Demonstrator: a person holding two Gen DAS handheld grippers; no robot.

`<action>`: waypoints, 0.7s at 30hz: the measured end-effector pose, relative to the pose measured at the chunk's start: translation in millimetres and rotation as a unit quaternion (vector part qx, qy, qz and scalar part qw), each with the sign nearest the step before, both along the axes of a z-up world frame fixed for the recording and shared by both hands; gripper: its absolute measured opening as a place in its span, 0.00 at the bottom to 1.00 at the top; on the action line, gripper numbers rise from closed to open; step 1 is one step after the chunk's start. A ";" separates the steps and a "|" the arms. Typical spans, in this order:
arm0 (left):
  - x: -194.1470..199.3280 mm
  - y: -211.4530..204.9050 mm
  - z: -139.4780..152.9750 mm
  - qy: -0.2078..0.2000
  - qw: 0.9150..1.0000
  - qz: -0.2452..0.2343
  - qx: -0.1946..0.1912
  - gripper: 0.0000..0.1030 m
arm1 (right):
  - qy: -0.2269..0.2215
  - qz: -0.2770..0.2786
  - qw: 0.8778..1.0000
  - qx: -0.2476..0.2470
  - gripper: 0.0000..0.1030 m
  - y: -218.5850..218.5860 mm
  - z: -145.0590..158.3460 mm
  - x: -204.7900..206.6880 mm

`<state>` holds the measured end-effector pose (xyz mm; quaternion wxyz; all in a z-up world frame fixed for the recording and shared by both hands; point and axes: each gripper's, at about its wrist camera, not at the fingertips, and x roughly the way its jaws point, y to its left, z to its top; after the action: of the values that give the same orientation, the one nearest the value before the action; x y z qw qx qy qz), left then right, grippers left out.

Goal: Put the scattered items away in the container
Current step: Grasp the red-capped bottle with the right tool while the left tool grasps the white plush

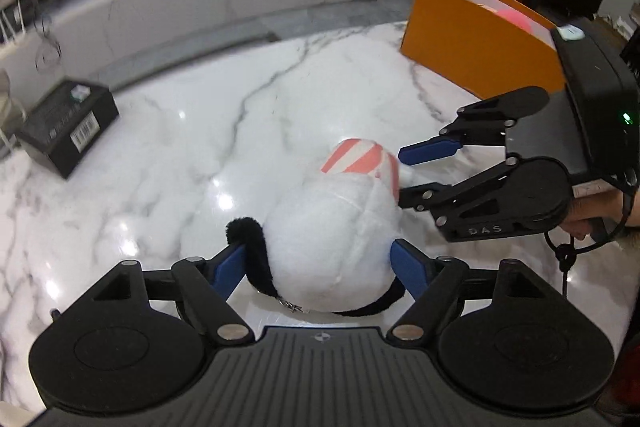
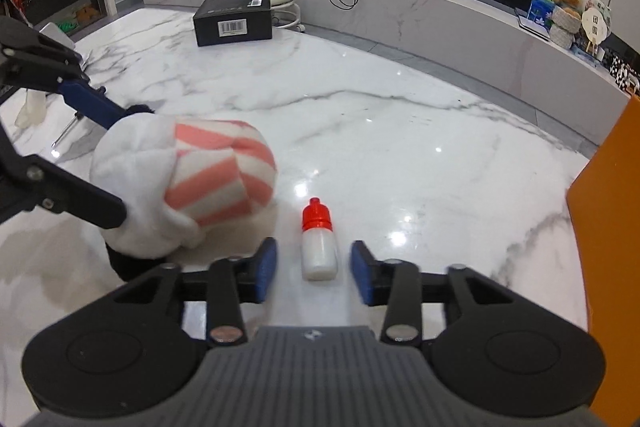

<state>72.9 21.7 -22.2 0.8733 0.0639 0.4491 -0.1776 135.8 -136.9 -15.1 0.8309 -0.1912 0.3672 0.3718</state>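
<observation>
Left wrist view: the left gripper point(image 1: 320, 267) is closing its blue fingers point(image 1: 230, 267) on either side of a white plush toy point(image 1: 332, 231), pads pressing against its fluffy body. The toy is lying on the marble table point(image 1: 180, 131), with a pink-and-white striped end point(image 1: 360, 159) pointing away and a black fuzzy strip point(image 1: 256, 251) curling along its left side. Just beyond the toy, the right gripper point(image 1: 416, 171) is reaching in from the right, its fingers standing apart, with a hand point(image 1: 588, 215) holding its grip. Behind it, the orange container point(image 1: 480, 43) is standing at the far right of the table, something pink showing inside. A black box point(image 1: 68, 125) with a barcode label is sitting well apart on the far left.

Right wrist view: the right gripper point(image 2: 314, 267) is holding its fingers point(image 2: 266, 267) apart around a small white bottle point(image 2: 319, 247) with a red cap, which is standing upright on the table point(image 2: 400, 131) between them without touching either pad. The plush toy point(image 2: 180, 187) is lying just left of the bottle, crowding the left finger, with the left gripper point(image 2: 108, 175) clamping it from the left edge. The black box point(image 2: 234, 21) is sitting at the far side, and the orange container point(image 2: 608, 227) is rising along the right edge.
</observation>
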 end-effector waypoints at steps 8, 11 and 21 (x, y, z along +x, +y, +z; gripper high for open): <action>-7.7 -30.9 -5.9 -0.125 0.983 -0.099 0.086 0.99 | -0.030 -0.011 0.999 0.008 0.66 -0.4 5.8 -3.5; 4.4 -35.8 -25.8 -0.099 0.984 -0.107 0.100 1.00 | -0.027 -0.011 1.000 0.011 0.66 -0.6 2.5 -2.7; 33.1 -26.0 -46.4 -0.053 0.992 -0.086 0.072 1.00 | -0.013 -0.004 0.999 0.037 0.64 -1.9 -8.7 0.8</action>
<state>106.0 -4.3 -68.6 0.8706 0.1741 0.4065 -0.2157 136.6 -138.8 -23.8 0.8435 -0.1633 0.3433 0.3794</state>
